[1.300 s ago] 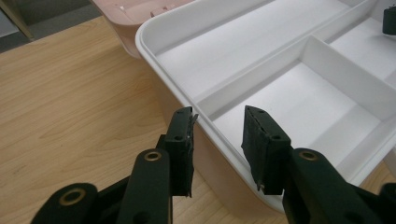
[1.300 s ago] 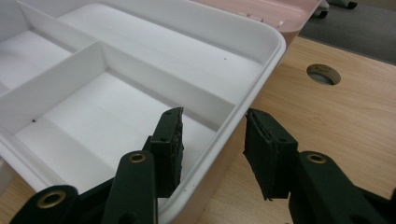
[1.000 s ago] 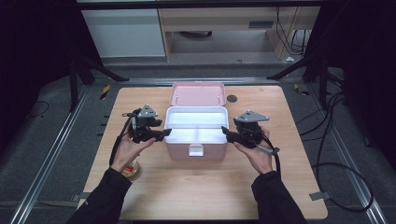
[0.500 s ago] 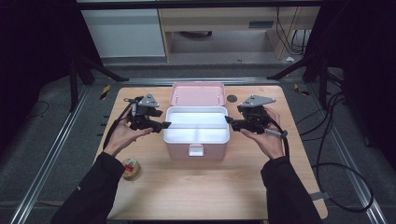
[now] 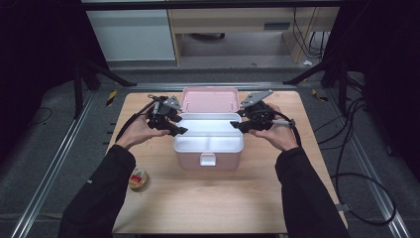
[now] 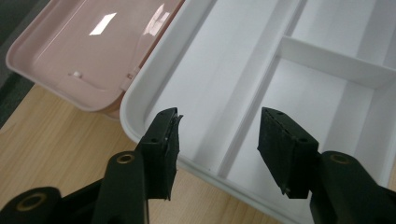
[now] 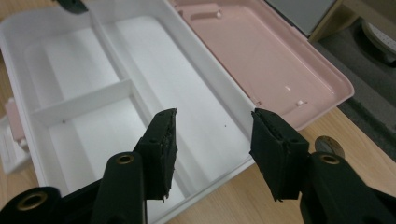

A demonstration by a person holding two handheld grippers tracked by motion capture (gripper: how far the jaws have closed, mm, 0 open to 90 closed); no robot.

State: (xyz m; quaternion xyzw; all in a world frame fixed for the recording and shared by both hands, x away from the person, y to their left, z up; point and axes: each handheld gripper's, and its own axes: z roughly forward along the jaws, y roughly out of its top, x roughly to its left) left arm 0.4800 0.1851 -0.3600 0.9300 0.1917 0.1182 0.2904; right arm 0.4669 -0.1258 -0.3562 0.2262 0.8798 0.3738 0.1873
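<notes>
On the light wooden surface [image 5: 208, 198], mid-frame, stands the pink plastic box with a white divided tray [image 5: 208, 141], its lid open behind, the left tongs [image 5: 174, 130] and right tongs [image 5: 236, 125] just closing somewhat yet still spread, empty, over the tray's ends.

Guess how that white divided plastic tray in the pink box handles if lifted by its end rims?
White divided plastic tray: probably stiff, since moulded dividers brace it. Likely light; its compartments look empty. The glossy rim may slip between the pads, and lifting one end alone could tilt it.
</notes>
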